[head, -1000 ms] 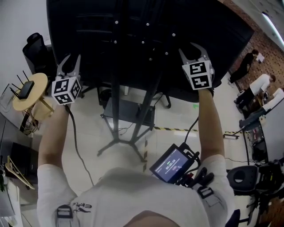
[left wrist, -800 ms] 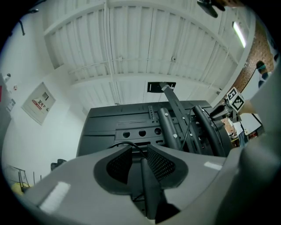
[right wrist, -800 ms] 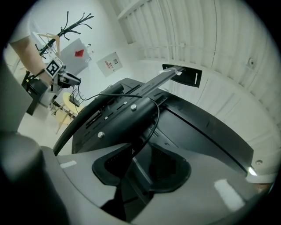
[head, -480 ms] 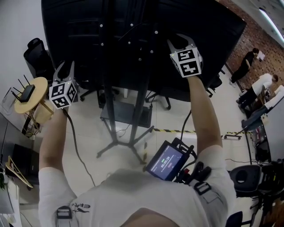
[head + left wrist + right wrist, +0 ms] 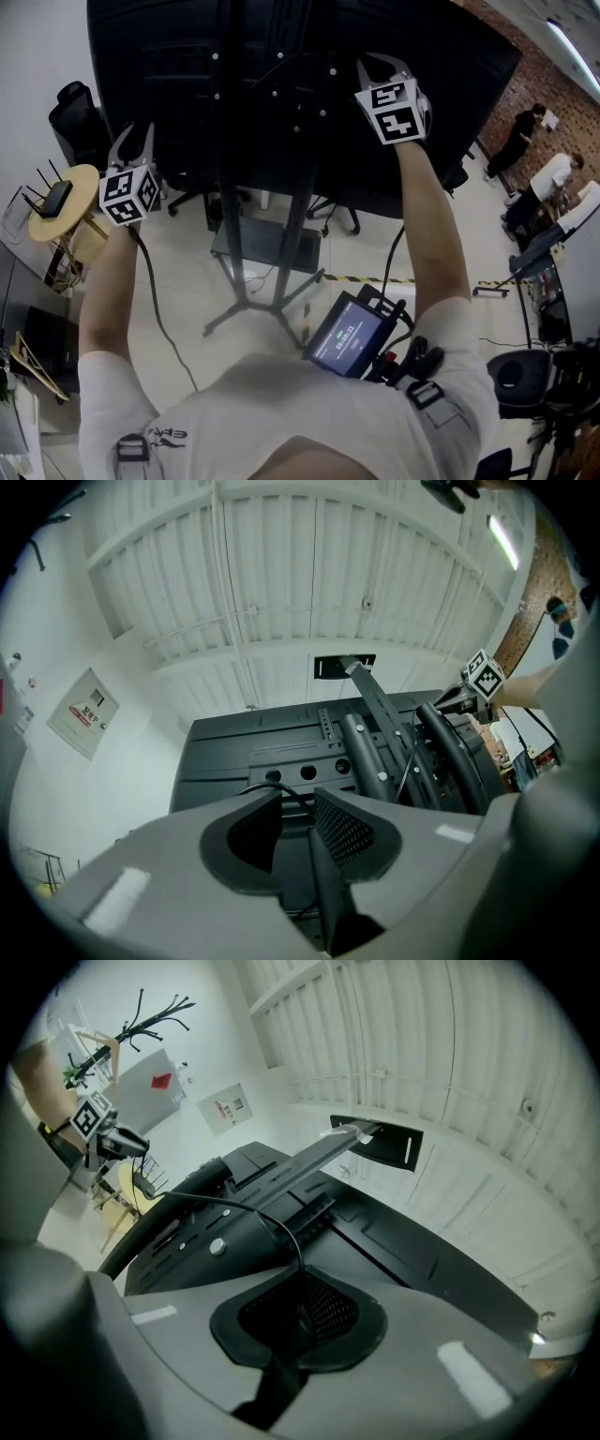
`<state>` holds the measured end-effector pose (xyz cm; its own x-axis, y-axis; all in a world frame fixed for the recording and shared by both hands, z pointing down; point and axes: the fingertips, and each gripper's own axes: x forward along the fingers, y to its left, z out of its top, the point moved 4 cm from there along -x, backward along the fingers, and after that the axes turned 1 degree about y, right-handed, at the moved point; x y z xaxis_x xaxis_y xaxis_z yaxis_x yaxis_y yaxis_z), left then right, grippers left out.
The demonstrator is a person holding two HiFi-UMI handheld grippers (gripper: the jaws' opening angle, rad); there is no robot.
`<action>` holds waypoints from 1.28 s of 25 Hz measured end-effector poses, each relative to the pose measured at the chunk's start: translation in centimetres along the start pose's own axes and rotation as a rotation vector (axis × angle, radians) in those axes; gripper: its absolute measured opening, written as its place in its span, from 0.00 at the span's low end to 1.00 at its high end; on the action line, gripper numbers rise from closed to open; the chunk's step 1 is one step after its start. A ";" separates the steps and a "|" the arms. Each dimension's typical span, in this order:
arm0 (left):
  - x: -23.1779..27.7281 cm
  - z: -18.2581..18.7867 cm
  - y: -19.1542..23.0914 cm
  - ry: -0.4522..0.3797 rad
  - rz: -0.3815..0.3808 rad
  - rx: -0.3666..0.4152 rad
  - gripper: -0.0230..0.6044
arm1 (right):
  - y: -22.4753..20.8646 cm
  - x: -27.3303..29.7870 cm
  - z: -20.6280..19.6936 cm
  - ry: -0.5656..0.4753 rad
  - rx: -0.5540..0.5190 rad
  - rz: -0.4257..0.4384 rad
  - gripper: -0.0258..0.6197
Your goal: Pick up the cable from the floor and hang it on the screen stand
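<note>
The right gripper (image 5: 302, 1312) has just closed its fingers on the cable (image 5: 272, 1218) behind the screen (image 5: 281, 94). The left gripper (image 5: 295, 822) holds its fingers apart, the cable seemingly loose between them.

Bright, even light from a ceiling strip lamp (image 5: 502, 542); heavy fisheye distortion, black corners, blurred foreground.

On my feed the wearer had on a white short-sleeved T-shirt (image 5: 281, 412), with small dark lettering (image 5: 173, 434) low on the left side and a black clip (image 5: 134, 448) just below it. At the waist sat a black-framed monitor (image 5: 349, 337), its screen lit bluish, on a black mount (image 5: 417, 370) of knobs and straps. A thin black lead (image 5: 155, 305) trailed from the left gripper (image 5: 136, 141). Its body was pale grey, with black meshed pads (image 5: 342, 829) and a white cube (image 5: 128, 195) of black square markers.
</note>
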<state>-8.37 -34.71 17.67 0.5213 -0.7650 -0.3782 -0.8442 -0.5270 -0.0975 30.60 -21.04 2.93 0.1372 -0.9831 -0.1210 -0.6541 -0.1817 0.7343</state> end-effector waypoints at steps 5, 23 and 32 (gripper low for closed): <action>0.3 -0.2 0.5 0.002 0.002 0.002 0.18 | 0.3 1.6 0.2 0.110 -0.159 -0.023 0.09; -1.7 -2.1 -1.4 0.052 -0.016 0.014 0.18 | 3.7 -0.3 -2.6 0.129 -0.331 -0.003 0.14; -5.8 -3.5 -3.8 0.120 0.017 0.021 0.18 | 3.3 -5.0 -4.7 -0.017 0.087 0.096 0.11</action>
<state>-7.73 -29.54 23.48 0.5168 -0.8133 -0.2674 -0.8550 -0.5065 -0.1119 31.26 -16.66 9.12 0.0586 -0.9962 -0.0647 -0.7255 -0.0870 0.6827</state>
